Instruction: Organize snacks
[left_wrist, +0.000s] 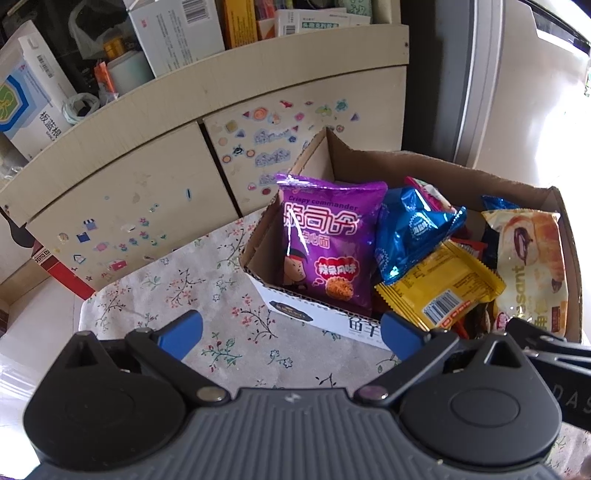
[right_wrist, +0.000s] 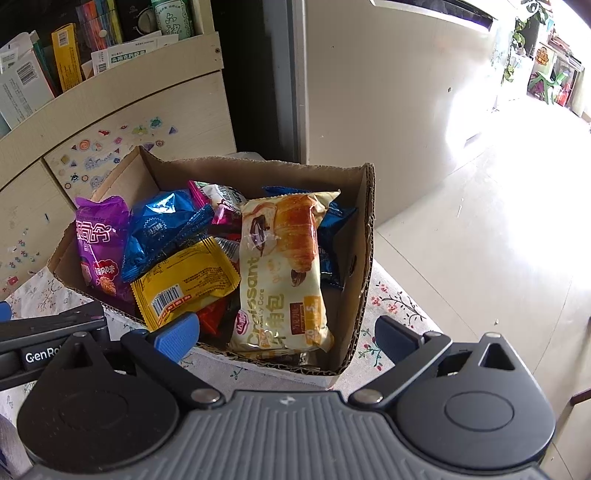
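A cardboard box (right_wrist: 364, 236) is seen on a tabletop (left_wrist: 177, 291) covered with a flowered cloth, and all the snacks in view are already gathered inside it. No packet is seen lying loose on the cloth in either view, so the collecting part of the task is judged to be largely done.

At the left end of the box a purple noodle packet (left_wrist: 328, 240) is stood upright against the wall. Beside it a blue foil packet (left_wrist: 413, 232) is tilted over a yellow packet (left_wrist: 439, 291), which lies flat with its barcode up. To the right a croissant packet (right_wrist: 284, 266) is laid lengthwise over the heap, and further dark blue and red wrappers are partly hidden beneath it. The pile is loose and overlapping, not set in rows, so some straightening inside the box is judged to be left, if neat order is wanted.

The left claw (left_wrist: 291, 332) is held wide apart with nothing between its blue pads, poised just before the near wall of the box. The right claw (right_wrist: 288, 334) is likewise spread wide and empty, hovering at the near right corner with the lower end of the croissant packet lying between its fingers, untouched.
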